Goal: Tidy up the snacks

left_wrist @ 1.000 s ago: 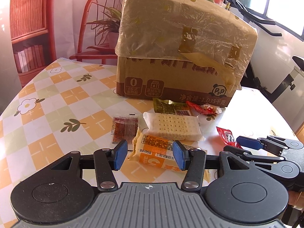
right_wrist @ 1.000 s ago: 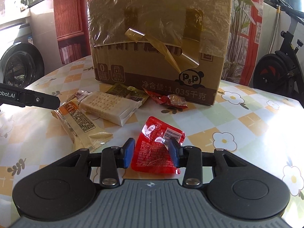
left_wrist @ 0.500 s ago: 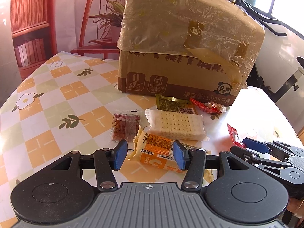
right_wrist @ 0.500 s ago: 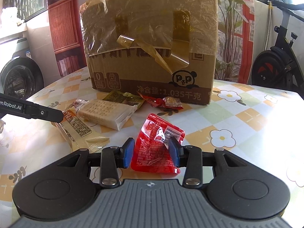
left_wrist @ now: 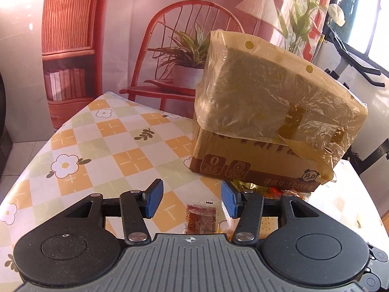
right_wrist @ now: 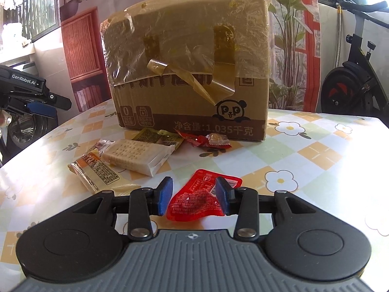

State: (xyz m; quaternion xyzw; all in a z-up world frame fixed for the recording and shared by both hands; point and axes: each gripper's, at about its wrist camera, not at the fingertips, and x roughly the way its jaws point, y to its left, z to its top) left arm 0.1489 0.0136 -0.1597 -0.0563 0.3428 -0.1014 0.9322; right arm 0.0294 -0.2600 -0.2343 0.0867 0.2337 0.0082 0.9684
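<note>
The cardboard box [right_wrist: 189,73] carries "净含量:1.035千克" along its brown bottom band, a panda logo reading "P·P" at about four o'clock on its front face, and a large "0" badge at seven o'clock. The left gripper [right_wrist: 40,108] body reads "GenRobot.AI". Print on the snack wrappers is too small to read.

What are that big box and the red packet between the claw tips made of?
The big box looks like brown corrugated cardboard, matte, its top wrapped in crinkly clear plastic film with peeling tape. The red packet seems thin glossy plastic: it shines and wrinkles.
</note>
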